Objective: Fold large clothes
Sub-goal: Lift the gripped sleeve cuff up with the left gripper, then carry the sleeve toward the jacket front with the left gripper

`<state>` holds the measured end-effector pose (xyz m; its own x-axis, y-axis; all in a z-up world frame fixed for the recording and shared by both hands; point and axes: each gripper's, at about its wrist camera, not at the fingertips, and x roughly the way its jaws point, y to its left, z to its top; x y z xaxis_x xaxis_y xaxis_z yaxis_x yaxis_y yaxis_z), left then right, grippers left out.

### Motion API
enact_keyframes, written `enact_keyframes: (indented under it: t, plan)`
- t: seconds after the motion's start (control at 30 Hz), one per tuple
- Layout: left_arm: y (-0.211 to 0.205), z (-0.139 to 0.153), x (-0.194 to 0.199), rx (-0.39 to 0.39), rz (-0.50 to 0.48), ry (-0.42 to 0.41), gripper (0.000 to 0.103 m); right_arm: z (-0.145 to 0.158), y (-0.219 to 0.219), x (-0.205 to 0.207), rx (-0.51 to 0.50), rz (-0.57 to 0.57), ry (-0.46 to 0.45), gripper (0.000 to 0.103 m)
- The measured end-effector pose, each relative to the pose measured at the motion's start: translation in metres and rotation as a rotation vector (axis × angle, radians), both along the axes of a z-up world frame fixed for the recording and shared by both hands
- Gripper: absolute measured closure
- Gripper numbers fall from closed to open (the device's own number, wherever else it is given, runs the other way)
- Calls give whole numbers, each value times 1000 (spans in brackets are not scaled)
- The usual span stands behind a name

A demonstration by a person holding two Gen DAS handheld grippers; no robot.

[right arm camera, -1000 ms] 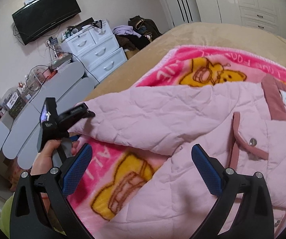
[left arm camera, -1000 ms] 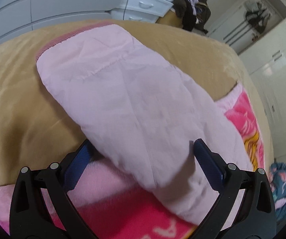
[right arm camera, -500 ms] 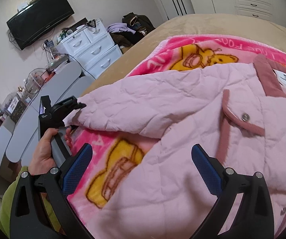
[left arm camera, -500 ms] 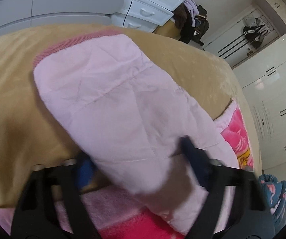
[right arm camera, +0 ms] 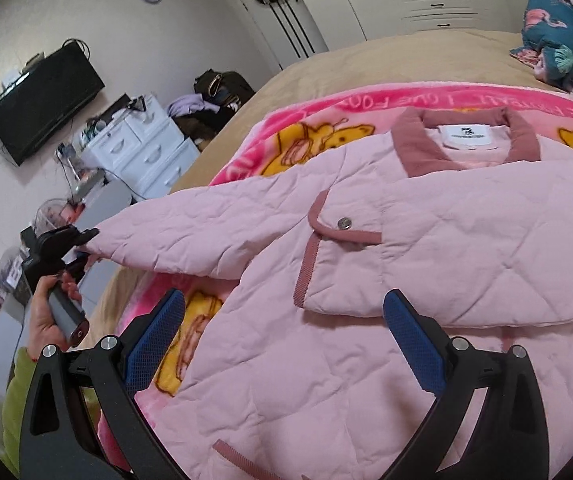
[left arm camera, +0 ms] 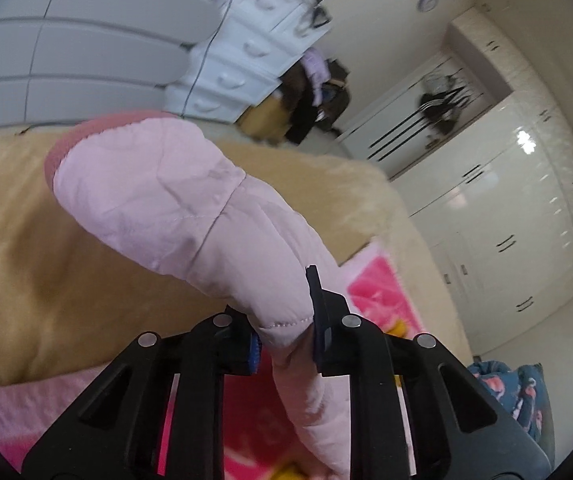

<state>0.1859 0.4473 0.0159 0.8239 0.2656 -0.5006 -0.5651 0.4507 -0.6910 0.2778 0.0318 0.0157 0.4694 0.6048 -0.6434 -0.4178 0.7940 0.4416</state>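
My left claw has the sleeve, my right claw waits spread.

My left gripper (left arm camera: 284,328) is clamped on the sleeve (left arm camera: 174,200) of the pink quilted jacket (right arm camera: 426,248), lifted off the tan bedspread (left arm camera: 26,280). The jacket lies front-up on the pink cartoon blanket (right arm camera: 326,120). My right gripper (right arm camera: 286,344) hovers over its hem, blue pads apart, gripping nothing.

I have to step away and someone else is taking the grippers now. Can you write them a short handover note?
Left gripper: shut on the sleeve of the pink quilted jacket, holding it off the bed.
Right gripper: open, holding nothing, poised over the jacket's front.
Jacket lies face up on the pink cartoon blanket, collar at the far end.
Done: sleeve gripped. No fold visible yet.
Left: probably fold the sleeve across the chest, then fold the body.
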Motion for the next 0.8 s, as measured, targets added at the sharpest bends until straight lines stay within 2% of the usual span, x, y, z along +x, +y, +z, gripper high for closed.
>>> enact_keyframes:
  t: [0.2, 0.33, 0.47, 0.8]
  plan:
    - [-48, 35, -14, 64, -11, -90, 93, 12, -11, -10, 31, 0, -21, 4]
    - [-85, 60, -18, 127, -67, -141, 93, 20, -25, -17, 47, -13, -30, 4]
    - [-115, 85, -13, 211, -135, -160, 93, 27, -43, -24, 57, -31, -45, 4]
    - [-161, 118, -10, 331, -265, -197, 93, 33, -81, -28, 73, -95, -59, 4]
